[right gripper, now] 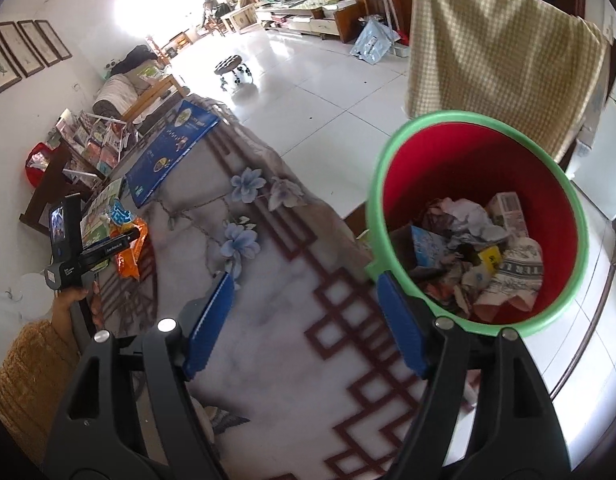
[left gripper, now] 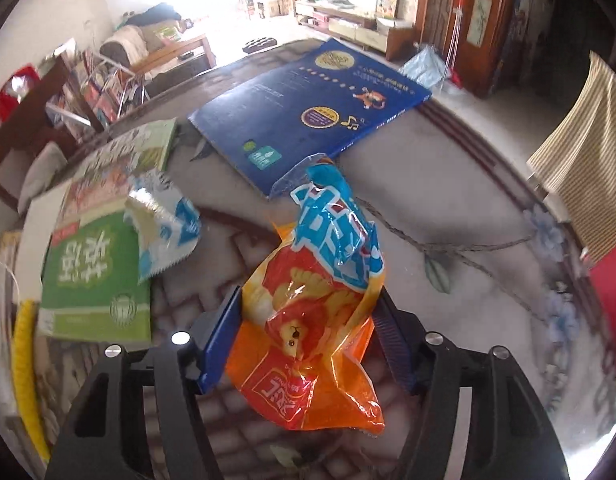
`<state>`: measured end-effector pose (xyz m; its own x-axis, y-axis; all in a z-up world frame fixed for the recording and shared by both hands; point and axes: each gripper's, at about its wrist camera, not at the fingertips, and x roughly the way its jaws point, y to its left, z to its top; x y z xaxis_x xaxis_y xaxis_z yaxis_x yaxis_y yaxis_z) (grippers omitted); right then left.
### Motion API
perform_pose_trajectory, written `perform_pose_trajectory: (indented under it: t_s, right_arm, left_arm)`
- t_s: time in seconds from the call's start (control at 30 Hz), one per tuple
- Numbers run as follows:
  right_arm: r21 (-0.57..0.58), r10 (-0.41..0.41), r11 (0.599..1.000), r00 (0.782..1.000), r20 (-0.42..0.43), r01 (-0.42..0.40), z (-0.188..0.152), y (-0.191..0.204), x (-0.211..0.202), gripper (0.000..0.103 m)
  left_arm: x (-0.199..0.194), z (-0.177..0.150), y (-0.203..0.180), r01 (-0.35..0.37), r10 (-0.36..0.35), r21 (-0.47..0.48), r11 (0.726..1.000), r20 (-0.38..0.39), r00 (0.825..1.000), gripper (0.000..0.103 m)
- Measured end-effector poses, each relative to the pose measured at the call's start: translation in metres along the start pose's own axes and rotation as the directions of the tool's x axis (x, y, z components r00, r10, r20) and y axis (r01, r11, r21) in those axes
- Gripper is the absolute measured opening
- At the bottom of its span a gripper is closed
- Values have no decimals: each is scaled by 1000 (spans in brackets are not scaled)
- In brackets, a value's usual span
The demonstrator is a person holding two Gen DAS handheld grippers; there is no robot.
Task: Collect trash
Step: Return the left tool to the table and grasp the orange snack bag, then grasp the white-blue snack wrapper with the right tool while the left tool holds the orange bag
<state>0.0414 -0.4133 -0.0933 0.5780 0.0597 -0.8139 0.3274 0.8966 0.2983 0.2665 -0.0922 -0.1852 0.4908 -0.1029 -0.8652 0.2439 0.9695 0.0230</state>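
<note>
At your 9 o'clock in the left wrist view a small torn white-and-blue foil wrapper [left gripper: 164,224] lies half on a green-covered paperback book [left gripper: 96,280], just beside the crinkled orange-and-blue plastic snack bag [left gripper: 319,300], which sits dead centre on the grey floral tablecloth [left gripper: 447,208]. The left gripper [left gripper: 308,336] straddles the bag's middle; its blue pads meet the film on both sides, so read it as clamped on the bag, though how firmly is uncertain. Expect the bag to be near weightless, limp, slick and noisy: pinch the bunched middle, not the flat sealed end, or it may slide out. At 12 o'clock a large dark-blue glossy book [left gripper: 308,108] lies close; lift clear of it. In the right wrist view, the right gripper [right gripper: 304,320] has its jaws apart, holding nothing, over open cloth. At 2 o'clock stands the red plastic bucket with green rim [right gripper: 391,148], part-filled with paper scraps, beyond the table edge; the path across looks unobstructed.
</note>
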Motion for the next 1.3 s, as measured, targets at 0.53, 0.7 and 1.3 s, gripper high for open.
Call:
perform_pose_trajectory:
  t_s: [0.53, 0.7, 1.3]
  right_arm:
    - [-509, 222, 793, 936, -272, -336, 42, 338, 190, 72]
    - [-567, 149, 762, 938, -314, -311, 49, 394, 251, 72]
    - [-649, 159, 678, 930, -330, -346, 23, 397, 217, 13]
  left_arm:
    - [-127, -182, 89, -32, 45, -253, 967, 45, 998, 60]
    - [-112, -188, 100, -52, 58, -281, 958, 15, 998, 62]
    - [-107, -185, 133, -90, 96, -406, 910, -5, 995, 63]
